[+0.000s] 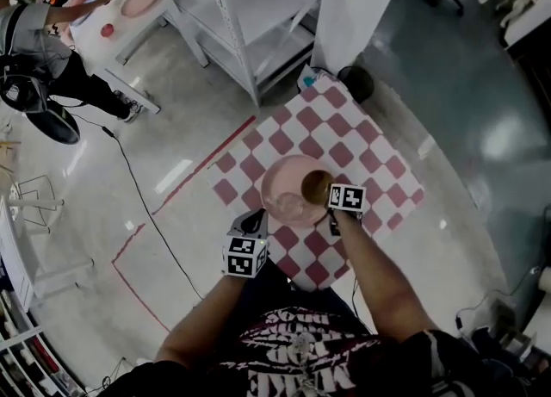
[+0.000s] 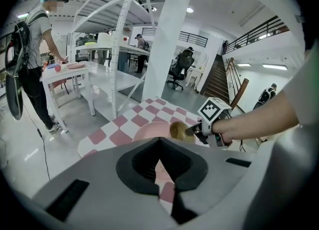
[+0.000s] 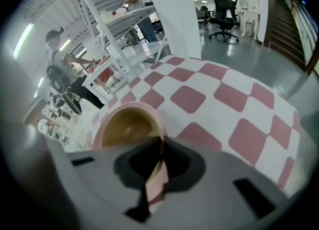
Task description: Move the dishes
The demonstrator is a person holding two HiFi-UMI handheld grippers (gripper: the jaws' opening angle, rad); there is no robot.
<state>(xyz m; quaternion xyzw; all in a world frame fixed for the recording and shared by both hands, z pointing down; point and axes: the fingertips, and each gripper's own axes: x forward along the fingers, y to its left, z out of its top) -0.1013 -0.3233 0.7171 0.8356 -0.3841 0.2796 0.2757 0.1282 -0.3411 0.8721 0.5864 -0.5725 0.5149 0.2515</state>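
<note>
The right gripper is seen clenched, its jaws drawn together on the near rim of a small bowl; the thin edge of the rim is caught between the dark pads, and nothing else is gripped. In the left gripper view the bowl is seen held by that rim at the far right side of a plate, tipped so that its inside is turned partly toward the camera. Whether the bowl's base is resting on the plate or is held just above it cannot be told.

The left gripper is closed too, its jaws brought fully together. Its tip is placed at the near left edge of the plate, but whether the plate's rim is pinched or only touched cannot be made out.

The bowl is small, round and brown-gold, with a glossy inside, and it is empty. The plate is pale pink, round and shallow, with a shine on its surface, and nothing is seen on it apart from the bowl at its edge. It is set near the middle of a cloth checked in pink and white, by which the table is covered.
</note>
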